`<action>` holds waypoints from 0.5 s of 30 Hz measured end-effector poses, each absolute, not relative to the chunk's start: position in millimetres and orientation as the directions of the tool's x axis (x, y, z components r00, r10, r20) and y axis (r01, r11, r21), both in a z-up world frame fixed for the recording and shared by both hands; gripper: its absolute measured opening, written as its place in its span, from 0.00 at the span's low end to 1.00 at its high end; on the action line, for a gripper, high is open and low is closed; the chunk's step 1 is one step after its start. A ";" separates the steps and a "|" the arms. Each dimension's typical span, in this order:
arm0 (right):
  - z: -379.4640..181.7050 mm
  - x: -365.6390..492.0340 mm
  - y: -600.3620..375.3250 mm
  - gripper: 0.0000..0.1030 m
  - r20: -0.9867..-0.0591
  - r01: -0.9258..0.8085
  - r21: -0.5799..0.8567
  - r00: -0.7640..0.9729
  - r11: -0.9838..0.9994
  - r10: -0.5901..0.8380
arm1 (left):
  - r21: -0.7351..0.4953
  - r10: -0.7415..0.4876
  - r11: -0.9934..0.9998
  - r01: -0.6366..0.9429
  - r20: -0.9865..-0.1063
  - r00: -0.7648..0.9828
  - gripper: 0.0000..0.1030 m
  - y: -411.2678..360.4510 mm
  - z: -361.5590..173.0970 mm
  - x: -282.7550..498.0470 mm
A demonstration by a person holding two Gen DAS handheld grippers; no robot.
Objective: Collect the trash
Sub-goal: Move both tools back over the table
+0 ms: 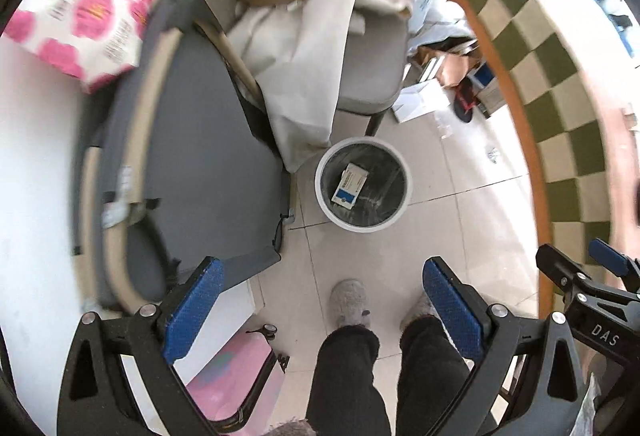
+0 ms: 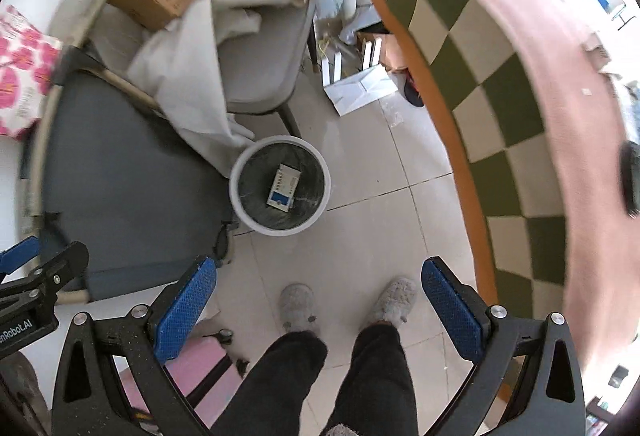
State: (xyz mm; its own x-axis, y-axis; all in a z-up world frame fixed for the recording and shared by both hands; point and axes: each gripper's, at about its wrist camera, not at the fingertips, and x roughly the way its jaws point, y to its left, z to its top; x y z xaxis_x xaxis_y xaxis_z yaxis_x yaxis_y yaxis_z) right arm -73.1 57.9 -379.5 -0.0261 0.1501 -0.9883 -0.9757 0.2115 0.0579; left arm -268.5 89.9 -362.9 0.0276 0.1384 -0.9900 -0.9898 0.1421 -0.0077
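One blue-and-white box [image 1: 350, 185] lies in the white bin [image 1: 320, 191] on the floor; the left gripper [image 1: 320, 308] hangs spread and empty above, so a drop looks done and fresh trash must be sought. "DAS" shows on the neighbouring tool.

From the right wrist, the right gripper [image 2: 318, 306] is likewise spread and empty; "mRobot.AI" is readable, the box's print too small.

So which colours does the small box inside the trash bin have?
White and blue; the small box shows best in the right wrist view.
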 end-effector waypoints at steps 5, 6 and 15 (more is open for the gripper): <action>-318.0 -59.4 35.0 1.00 -0.974 -0.947 0.153 -0.096 0.281 0.208 | 0.003 0.213 0.174 -0.985 -0.976 0.034 0.99 75.2 -298.9 -263.4; -306.6 -51.9 31.5 1.00 -0.969 -0.938 0.173 -0.107 0.301 0.222 | 0.003 0.230 0.180 -0.984 -0.972 0.039 0.99 74.7 -288.7 -259.4; -252.2 103.0 -11.4 1.00 -0.958 -0.800 0.185 -0.016 0.571 0.288 | 0.040 0.340 0.347 -0.937 -0.936 0.086 1.00 95.1 -222.5 -129.3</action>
State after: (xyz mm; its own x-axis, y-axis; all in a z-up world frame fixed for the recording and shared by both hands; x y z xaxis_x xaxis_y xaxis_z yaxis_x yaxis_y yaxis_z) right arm 103.0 -11.4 -252.2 -0.0160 0.2877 -0.9576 -0.7997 0.5712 0.1850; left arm -129.3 95.1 -222.5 0.0862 0.3404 -0.9363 -0.9370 0.3472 0.0400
